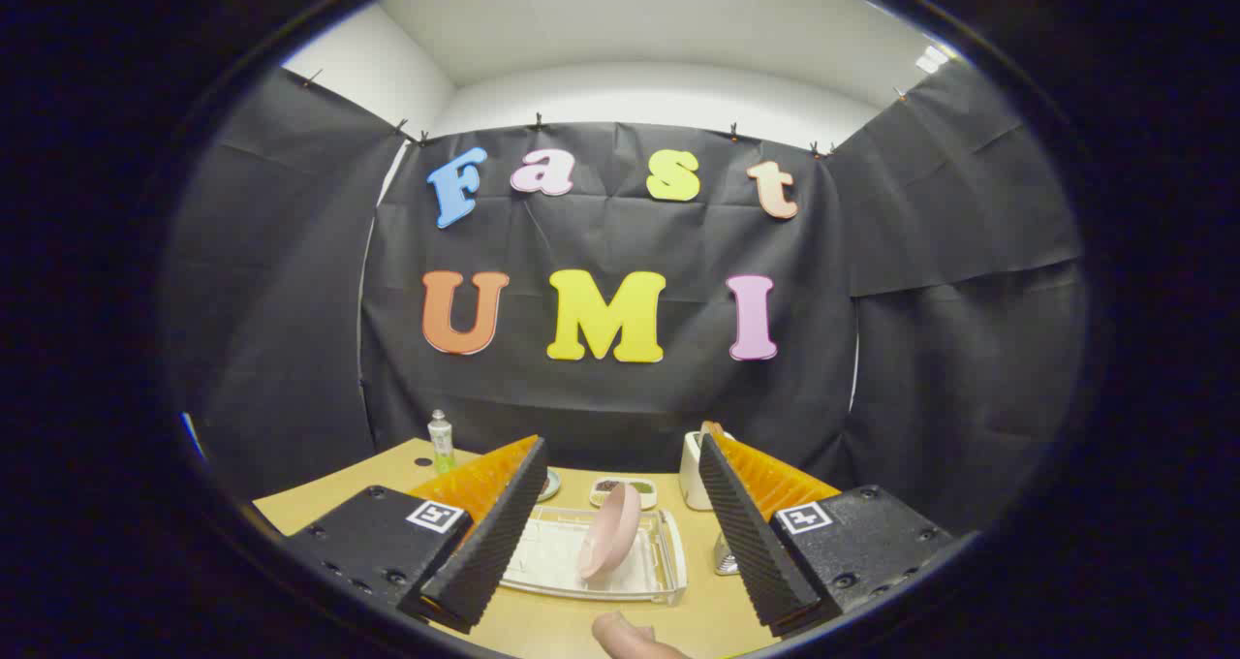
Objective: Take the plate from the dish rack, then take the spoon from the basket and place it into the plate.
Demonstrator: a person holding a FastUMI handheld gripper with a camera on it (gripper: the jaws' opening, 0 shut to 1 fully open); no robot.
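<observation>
Pink round plate (610, 531) leans in clear, seemingly plastic rack (668, 562); gripper (620, 504) gapes.

You are looking at a pale pink plate (610, 543) standing in a clear, whitish dish rack (668, 567) on a light tan wooden table (329, 494). A small bottle (442, 441) is showing clear with a green label and white cap. A white basket (692, 472) is sitting beyond the gripper (618, 514), whose blocks are showing black-and-white square markers, fingers spread wide.
</observation>
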